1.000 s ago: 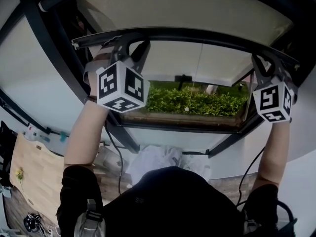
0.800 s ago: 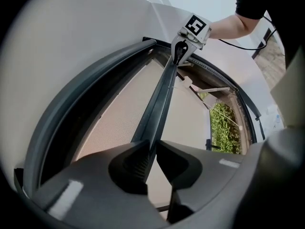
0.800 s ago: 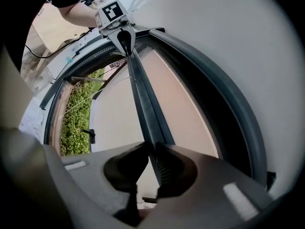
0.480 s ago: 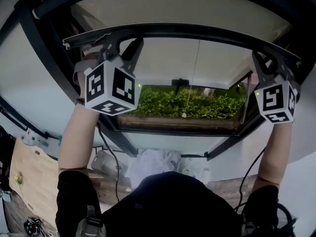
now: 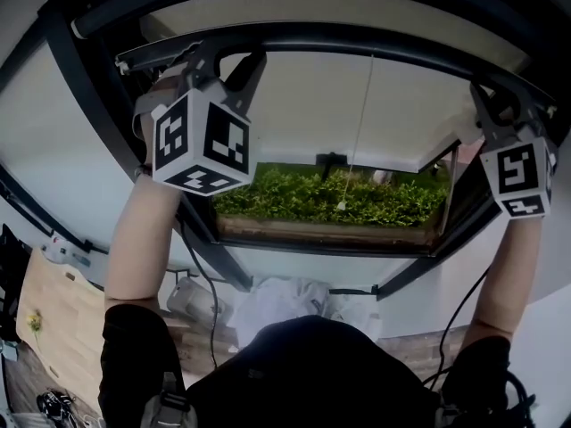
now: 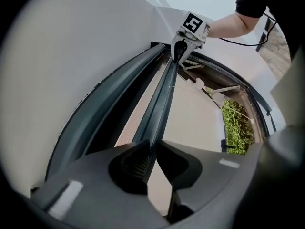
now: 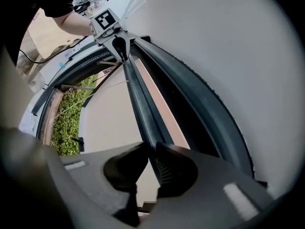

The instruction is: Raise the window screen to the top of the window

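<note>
The window screen's dark bottom bar [image 5: 357, 41] runs across the upper part of the head view, high in the black window frame [image 5: 71, 61], with the pale screen fabric above it. My left gripper [image 5: 219, 68] is shut on the bar's left end and my right gripper [image 5: 500, 105] is shut on its right end. In the left gripper view the bar [image 6: 159, 104] runs from between my jaws [image 6: 150, 159] to the far right gripper [image 6: 183, 44]. In the right gripper view the bar [image 7: 140, 104] passes between the jaws [image 7: 151, 163] toward the left gripper [image 7: 116, 39].
Below the bar the open window shows a green hedge [image 5: 330, 194] and a thin pull cord [image 5: 357, 141] that hangs in the middle. A wooden board [image 5: 53, 301] and crumpled white cloth [image 5: 285, 297] lie on the floor below, near my body.
Both grippers have risen with the screen bar, which now sits higher in the window frame. More of the open window shows below the bar.
</note>
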{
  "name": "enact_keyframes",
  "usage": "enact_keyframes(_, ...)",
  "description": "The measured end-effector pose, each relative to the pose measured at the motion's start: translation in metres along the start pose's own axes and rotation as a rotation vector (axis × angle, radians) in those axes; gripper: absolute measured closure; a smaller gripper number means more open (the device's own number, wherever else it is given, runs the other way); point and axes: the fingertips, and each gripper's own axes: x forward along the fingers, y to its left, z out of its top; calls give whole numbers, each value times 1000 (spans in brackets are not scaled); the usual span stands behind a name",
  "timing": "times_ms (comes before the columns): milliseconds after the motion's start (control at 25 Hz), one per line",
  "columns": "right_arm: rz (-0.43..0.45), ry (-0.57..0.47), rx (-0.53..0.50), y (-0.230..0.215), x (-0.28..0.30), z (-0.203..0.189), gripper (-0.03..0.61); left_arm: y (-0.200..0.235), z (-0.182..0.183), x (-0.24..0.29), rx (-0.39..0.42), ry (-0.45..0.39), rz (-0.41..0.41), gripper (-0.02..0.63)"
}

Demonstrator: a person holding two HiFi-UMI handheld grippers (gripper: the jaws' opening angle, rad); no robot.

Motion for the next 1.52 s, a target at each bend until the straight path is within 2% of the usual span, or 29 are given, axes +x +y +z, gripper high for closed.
enact_keyframes(440, -58, -32, 13, -27, 2, 10, 526, 26, 10, 3, 50, 11, 59, 565)
enact_keyframes(880, -149, -60, 24, -61, 2, 24, 520, 60, 21, 4, 54, -16, 130, 563)
enact_keyframes(1320, -184, -62, 16, -68, 7, 25, 518, 68, 25, 5, 75, -26, 176, 565)
enact_keyframes(1520, -243, -90, 19, -69, 6, 26, 514, 68, 24, 3, 67, -64, 231, 561)
